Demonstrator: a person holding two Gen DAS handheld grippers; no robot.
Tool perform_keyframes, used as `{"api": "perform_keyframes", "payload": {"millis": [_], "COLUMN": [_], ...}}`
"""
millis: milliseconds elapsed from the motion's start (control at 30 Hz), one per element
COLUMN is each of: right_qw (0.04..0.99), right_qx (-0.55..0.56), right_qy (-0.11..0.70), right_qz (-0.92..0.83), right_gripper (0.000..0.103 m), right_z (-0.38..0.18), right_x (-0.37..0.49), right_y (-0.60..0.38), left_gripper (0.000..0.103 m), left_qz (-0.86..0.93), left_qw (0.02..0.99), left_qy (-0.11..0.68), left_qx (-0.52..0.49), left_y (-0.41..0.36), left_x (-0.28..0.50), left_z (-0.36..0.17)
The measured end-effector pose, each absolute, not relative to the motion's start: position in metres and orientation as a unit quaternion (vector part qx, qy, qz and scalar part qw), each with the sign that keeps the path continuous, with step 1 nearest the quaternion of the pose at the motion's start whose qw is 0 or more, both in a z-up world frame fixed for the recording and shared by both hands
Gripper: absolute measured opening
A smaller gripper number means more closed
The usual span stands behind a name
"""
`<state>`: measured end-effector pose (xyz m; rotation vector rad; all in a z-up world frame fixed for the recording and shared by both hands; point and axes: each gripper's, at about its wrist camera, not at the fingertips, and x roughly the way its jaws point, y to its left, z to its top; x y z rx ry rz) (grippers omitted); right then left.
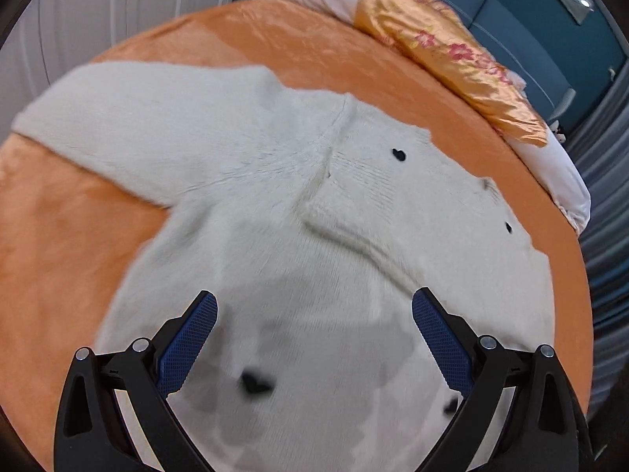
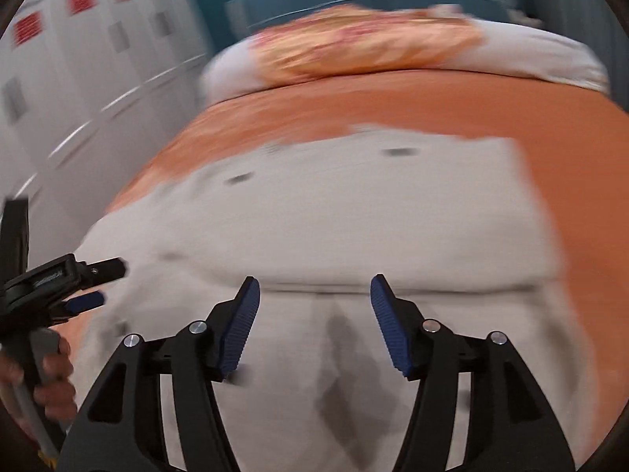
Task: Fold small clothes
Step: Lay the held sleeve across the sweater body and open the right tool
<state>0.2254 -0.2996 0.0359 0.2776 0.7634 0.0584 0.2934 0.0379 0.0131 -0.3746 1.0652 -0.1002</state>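
Note:
A white fuzzy sweater (image 1: 275, 196) with small black heart marks lies on the orange bed sheet (image 1: 59, 255). One sleeve stretches out to the left and the other is folded across the chest. My left gripper (image 1: 314, 306) is open and empty just above the sweater's lower body. In the blurred right wrist view the sweater (image 2: 334, 216) fills the middle. My right gripper (image 2: 314, 291) is open and empty above it. The left gripper (image 2: 98, 283) shows at that view's left edge, held by a hand.
An orange floral pillow (image 1: 444, 47) and white bedding (image 1: 558, 173) lie at the far side of the bed. A blue headboard (image 1: 530, 19) stands behind. White cabinet doors (image 2: 78, 59) stand left of the bed.

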Motion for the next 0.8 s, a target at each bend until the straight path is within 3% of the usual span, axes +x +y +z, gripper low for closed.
{"api": "perform_keyframes", "payload": {"millis": [167,233,333,400,433,500,700,767,800], "right_qw": [0.895,0.886,0.879,0.872,0.869,0.871,0.921,0.911,0.888], "right_qx": [0.213,0.243,0.260,0.255,0.253,0.239,0.279,0.270,0.269], "right_qy": [0.383,0.382,0.386,0.403,0.411,0.417,0.255,0.282,0.340], "right_qz": [-0.083,-0.103,-0.109,-0.109,-0.110,-0.106,-0.094,-0.132,-0.150], "right_gripper": [0.059,0.059,0.059,0.057,0.052,0.017,0.004,0.004,0.004], "right_z": [0.026,0.015,0.009,-0.006,-0.010,-0.014,0.044,0.025,-0.006], "right_x": [0.206,0.205,0.220,0.239,0.248,0.261,0.222,0.223,0.232], "right_y": [-0.390,-0.416,-0.429,-0.433,-0.432,-0.424,-0.444,-0.456,-0.465], "left_gripper": [0.096,0.086,0.054,0.009,0.006,0.004,0.004,0.000,0.000], "left_qz": [-0.015,-0.005,-0.012,-0.029,-0.033,-0.040,-0.067,-0.057,-0.045], "left_qw": [0.839,0.842,0.843,0.844,0.847,0.867,0.923,0.911,0.900], "left_qy": [0.501,0.496,0.498,0.502,0.499,0.471,0.352,0.393,0.422], "left_qx": [-0.214,-0.214,-0.202,-0.188,-0.178,-0.160,-0.141,-0.111,-0.098], "left_y": [0.038,0.040,0.037,0.033,0.029,0.027,0.020,0.010,0.006], "left_x": [0.326,0.334,0.347,0.355,0.358,0.361,0.342,0.352,0.358], "left_z": [-0.004,-0.003,0.000,0.003,0.008,0.024,0.091,0.059,0.039]}}
